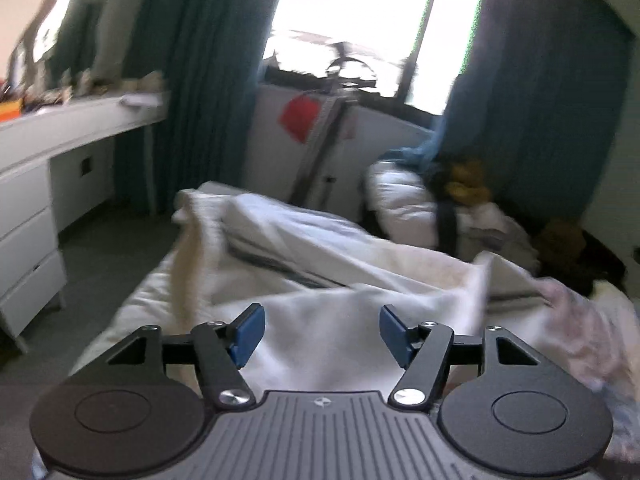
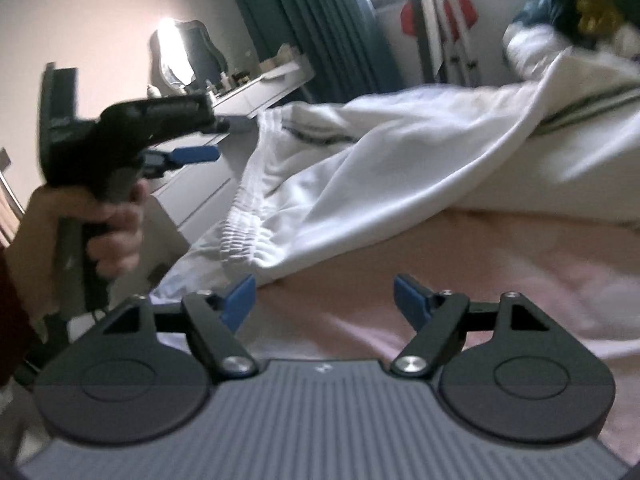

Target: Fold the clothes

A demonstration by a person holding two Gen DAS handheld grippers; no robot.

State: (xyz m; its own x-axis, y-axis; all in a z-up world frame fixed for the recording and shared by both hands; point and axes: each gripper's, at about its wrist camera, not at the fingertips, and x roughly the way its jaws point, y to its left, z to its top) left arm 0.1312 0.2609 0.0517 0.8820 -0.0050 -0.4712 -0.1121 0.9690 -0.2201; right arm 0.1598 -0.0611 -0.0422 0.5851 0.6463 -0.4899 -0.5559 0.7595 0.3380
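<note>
A white garment with an elastic waistband (image 2: 250, 236) and dark side stripes lies crumpled on the bed; it fills the middle of the left wrist view (image 1: 320, 280) too. My left gripper (image 1: 322, 332) is open and empty, just above the white cloth. It also shows in the right wrist view (image 2: 208, 140), held in a hand at the left, by the garment's waistband end. My right gripper (image 2: 324, 300) is open and empty, over the pink sheet (image 2: 440, 264) a little short of the waistband.
A white dresser (image 1: 60, 140) with clutter on top stands left of the bed. Teal curtains (image 1: 208, 60) and a bright window are behind. Pillows and more bedding (image 1: 404, 200) are piled at the bed's far end.
</note>
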